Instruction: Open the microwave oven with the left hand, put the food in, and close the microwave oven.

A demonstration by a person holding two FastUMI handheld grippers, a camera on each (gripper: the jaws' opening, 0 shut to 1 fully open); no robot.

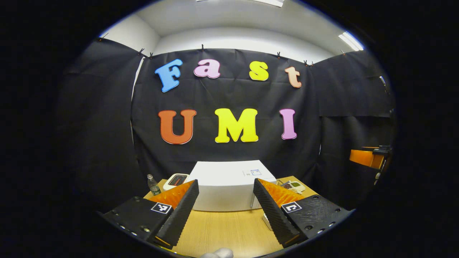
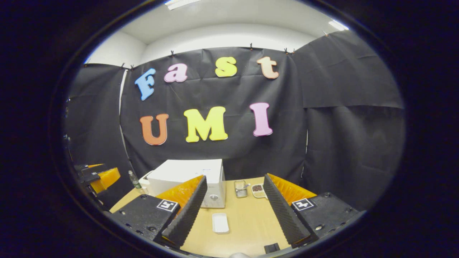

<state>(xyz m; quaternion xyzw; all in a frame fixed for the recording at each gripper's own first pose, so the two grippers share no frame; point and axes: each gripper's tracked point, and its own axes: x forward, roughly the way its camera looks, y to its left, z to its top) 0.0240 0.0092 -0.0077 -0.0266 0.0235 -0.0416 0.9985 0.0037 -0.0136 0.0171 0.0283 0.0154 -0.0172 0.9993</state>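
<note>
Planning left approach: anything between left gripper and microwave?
Bare tabletop only, in the left gripper view, between the open left gripper and the microwave.

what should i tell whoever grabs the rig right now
Left gripper: open, holding nothing, facing the microwave.
Right gripper: open, holding nothing, above the table.
Microwave stands shut at the back of the table. White tray lies in front of it; what it holds can't be told.
Done: nothing.
Left: open door with the left gripper, put food in, close.
</note>
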